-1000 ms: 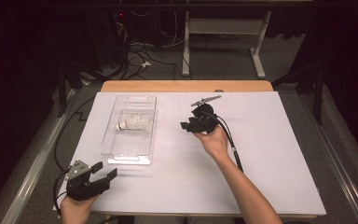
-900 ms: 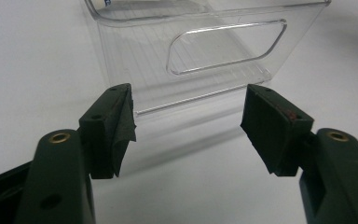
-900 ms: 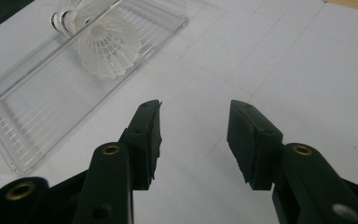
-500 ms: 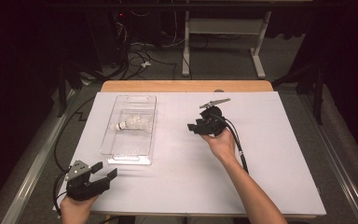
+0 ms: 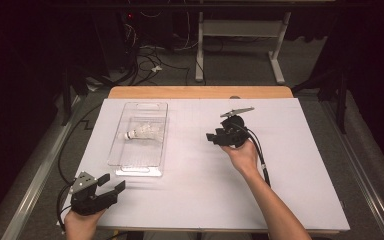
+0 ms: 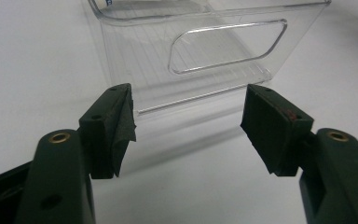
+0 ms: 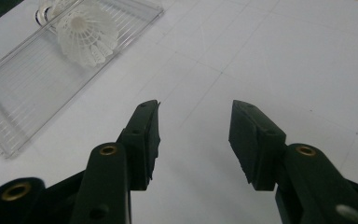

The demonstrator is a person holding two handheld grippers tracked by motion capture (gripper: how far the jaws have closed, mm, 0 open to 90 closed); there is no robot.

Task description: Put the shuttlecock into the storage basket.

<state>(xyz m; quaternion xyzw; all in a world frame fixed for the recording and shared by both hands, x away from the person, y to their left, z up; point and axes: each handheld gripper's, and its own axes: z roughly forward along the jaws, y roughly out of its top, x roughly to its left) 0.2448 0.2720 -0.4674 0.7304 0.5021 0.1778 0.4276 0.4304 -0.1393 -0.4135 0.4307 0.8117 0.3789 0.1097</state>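
Shuttlecock (image 5: 142,132) lies on its side in the far half of the clear tray (image 5: 130,167), long axis crosswise, cork tip toward the tray's left wall and skirt toward your right gripper (image 5: 215,137). That gripper hangs well to the tray's right with its jaws apart and empty, probably so nothing gets disturbed. Your left gripper (image 5: 111,182) rests near the tray's near end, wide open, holding nothing, likely to steady the tray.
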